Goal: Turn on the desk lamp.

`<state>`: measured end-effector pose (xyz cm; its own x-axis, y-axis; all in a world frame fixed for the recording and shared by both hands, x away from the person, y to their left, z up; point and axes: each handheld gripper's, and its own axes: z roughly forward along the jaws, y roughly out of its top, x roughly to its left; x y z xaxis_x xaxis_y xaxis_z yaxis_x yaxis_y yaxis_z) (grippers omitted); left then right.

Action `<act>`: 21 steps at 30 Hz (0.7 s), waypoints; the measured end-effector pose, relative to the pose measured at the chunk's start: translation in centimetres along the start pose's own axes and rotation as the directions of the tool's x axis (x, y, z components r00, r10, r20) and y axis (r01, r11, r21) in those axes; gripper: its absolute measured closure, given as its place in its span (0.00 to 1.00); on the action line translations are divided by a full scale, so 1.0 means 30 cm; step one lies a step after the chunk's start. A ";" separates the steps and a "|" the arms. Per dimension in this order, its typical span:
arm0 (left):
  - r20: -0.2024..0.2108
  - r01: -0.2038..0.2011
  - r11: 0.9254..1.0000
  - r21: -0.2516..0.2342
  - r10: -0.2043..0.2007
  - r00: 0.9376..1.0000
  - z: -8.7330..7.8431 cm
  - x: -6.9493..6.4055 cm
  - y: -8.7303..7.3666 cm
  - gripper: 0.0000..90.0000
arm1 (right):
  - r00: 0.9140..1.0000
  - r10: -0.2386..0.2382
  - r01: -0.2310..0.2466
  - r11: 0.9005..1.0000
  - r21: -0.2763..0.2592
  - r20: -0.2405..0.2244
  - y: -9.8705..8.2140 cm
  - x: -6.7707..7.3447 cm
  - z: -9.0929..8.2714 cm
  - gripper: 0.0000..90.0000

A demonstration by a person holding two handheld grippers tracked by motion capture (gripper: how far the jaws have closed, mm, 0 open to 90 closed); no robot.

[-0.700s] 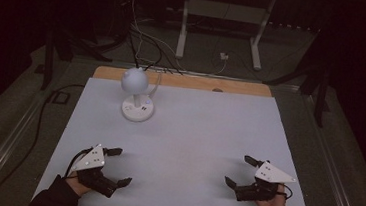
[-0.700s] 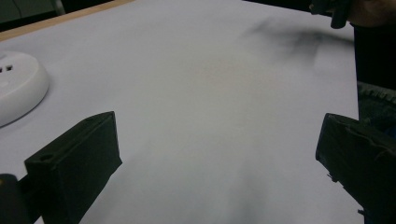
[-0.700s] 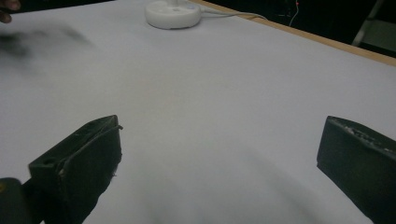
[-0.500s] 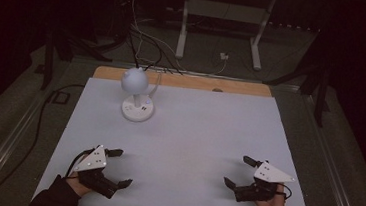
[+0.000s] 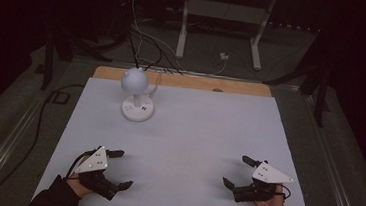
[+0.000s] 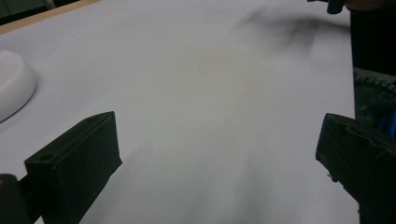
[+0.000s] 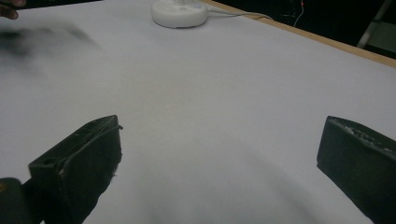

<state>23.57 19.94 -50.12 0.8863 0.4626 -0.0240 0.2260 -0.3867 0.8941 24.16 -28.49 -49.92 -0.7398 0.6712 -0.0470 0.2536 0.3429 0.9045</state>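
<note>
The only object on the desk (image 5: pixel 192 149) is a small white lamp (image 5: pixel 136 96): a smooth globe head on a short stem rising from a round, flat base, with a cable running off the far edge. It stands in the far left part of the desk, well apart from both sets of tongs, which sit near the front edge.

The left tongs (image 5: pixel 117 170) lie at the near left corner, held in a dark-sleeved hand, with a pale three-cornered plate on top. Their jaws are spread wide and hold nothing; in the left gripper view the two black, blocky jaws stand far apart over bare surface, and the rim of the lamp's base (image 6: pixel 11 84) shows at the left edge. The right tongs (image 5: pixel 237 172) lie at the near right corner, likewise spread and empty. In the right gripper view the lamp's base (image 7: pixel 180 11) sits far ahead and to the left of the gap between the jaws.

The lamp lies ahead and slightly right of the left tongs, and ahead and far to the left of the right tongs, so the left hand is plainly nearer. The lamp has no long axis along the desk; it stands upright, and its stem looks like the narrowest part to grip.

The desk top is a matte, pale grey-white sheet with a wooden strip along its far edge. The lamp looks like hard, glossy plastic.
</note>
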 end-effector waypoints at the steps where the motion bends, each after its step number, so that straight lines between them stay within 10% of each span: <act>1: 0.005 0.000 1.000 0.001 0.000 1.000 0.001 -0.002 0.002 0.00 | 1.000 0.000 0.000 1.000 0.000 0.001 0.000 0.001 0.000 0.00; 21: 0.063 -0.036 0.999 -0.007 0.037 0.997 0.006 -0.056 0.065 0.00 | 1.000 0.008 -0.008 1.000 -0.017 -0.007 0.009 0.007 -0.002 0.00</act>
<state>22.60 18.27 -48.43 0.9176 0.3970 -0.0193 0.1908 -0.3974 0.8976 24.04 -28.32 -49.66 -0.7420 0.6694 -0.0366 0.2491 0.3259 0.9120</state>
